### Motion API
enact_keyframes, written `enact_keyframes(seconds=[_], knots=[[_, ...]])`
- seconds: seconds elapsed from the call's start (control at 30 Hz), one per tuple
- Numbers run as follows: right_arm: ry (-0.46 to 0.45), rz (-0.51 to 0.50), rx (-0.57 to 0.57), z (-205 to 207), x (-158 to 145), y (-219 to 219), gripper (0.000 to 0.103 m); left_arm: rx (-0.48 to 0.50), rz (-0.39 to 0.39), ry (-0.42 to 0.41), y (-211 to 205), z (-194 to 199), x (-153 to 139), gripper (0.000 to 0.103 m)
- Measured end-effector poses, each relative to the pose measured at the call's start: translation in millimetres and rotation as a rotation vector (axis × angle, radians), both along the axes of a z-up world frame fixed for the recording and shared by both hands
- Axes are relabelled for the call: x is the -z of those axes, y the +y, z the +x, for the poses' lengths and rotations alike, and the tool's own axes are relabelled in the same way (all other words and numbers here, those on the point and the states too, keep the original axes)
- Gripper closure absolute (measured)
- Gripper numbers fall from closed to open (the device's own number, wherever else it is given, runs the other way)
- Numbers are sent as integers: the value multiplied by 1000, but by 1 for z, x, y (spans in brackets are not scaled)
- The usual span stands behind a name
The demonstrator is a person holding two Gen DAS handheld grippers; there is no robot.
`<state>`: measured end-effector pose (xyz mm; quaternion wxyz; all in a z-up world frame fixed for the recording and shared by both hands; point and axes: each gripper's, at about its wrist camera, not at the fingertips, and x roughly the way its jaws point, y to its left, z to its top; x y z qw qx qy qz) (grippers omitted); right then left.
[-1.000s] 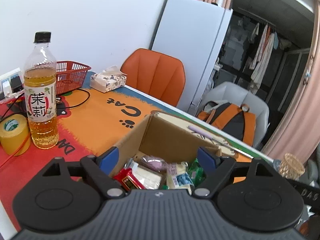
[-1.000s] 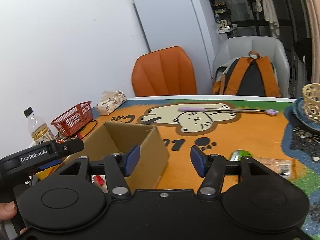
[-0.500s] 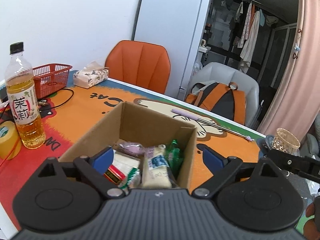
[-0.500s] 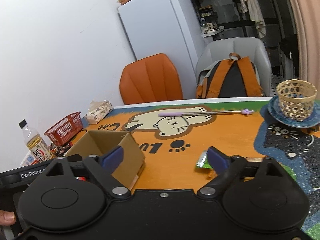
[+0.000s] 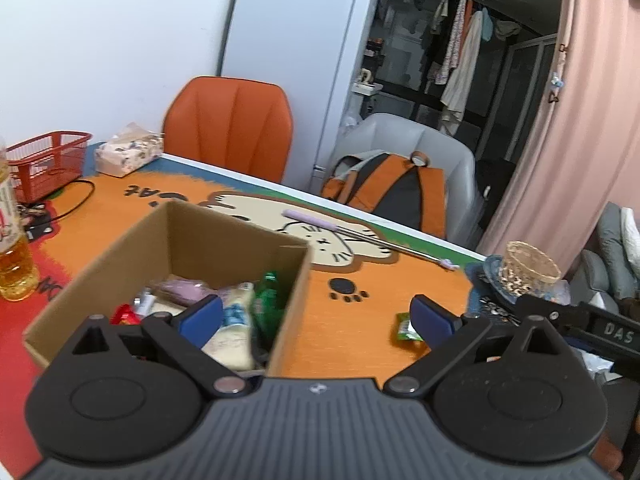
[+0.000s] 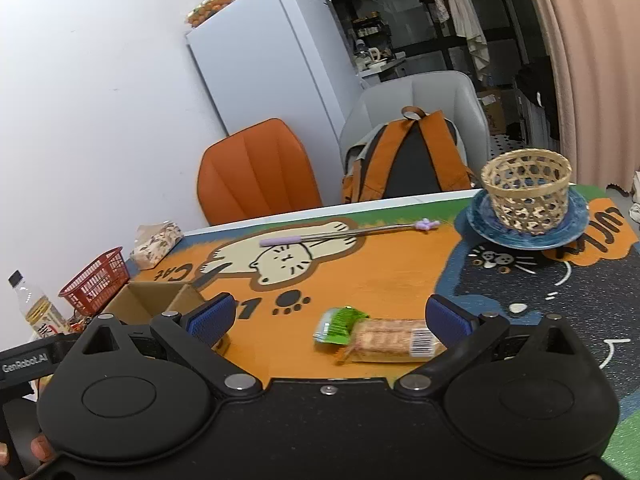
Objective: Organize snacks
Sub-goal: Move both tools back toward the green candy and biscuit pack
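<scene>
An open cardboard box [image 5: 224, 240] with several snack packets inside sits on the orange cat mat; it also shows in the right wrist view [image 6: 160, 296] at the left. My left gripper [image 5: 316, 316] is open and empty, above the box's right wall. A green packet [image 6: 340, 322] and a clear pack of crackers [image 6: 392, 340] lie on the mat. My right gripper [image 6: 328, 318] is open and empty, just in front of them. The green packet also shows in the left wrist view [image 5: 405, 326].
A woven basket [image 6: 526, 188] stands on a blue plate [image 6: 480, 224] at the right. A purple-handled rod [image 6: 344, 234] lies across the mat. A red basket [image 6: 96, 282], tissue box [image 6: 156, 242] and tea bottle [image 6: 36, 310] stand at the left.
Both grippers have swung right. The left one moved from over the box toward its right wall. The right one has opened wider and now faces the green packet and crackers.
</scene>
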<state>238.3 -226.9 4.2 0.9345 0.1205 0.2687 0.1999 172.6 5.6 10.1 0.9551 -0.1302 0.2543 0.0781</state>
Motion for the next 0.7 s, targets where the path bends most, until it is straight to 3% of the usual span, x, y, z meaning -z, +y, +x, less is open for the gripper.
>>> enact_keyframes(seconds=[0.3,0.37,0.5,0.7], knots=[[-2,-13,-1,10,9,-14,0,36,2,2,-21,16,4,4],[-17,-19,-7,13,9,-17,3,37,9,6,-25,19,7,4],[-4,-17,-25,23,11,-18,21,28,4,5,-30,25,13,4],[9,-13,-57,34,18,-14,26,28,3,11,-37,33,21,5]])
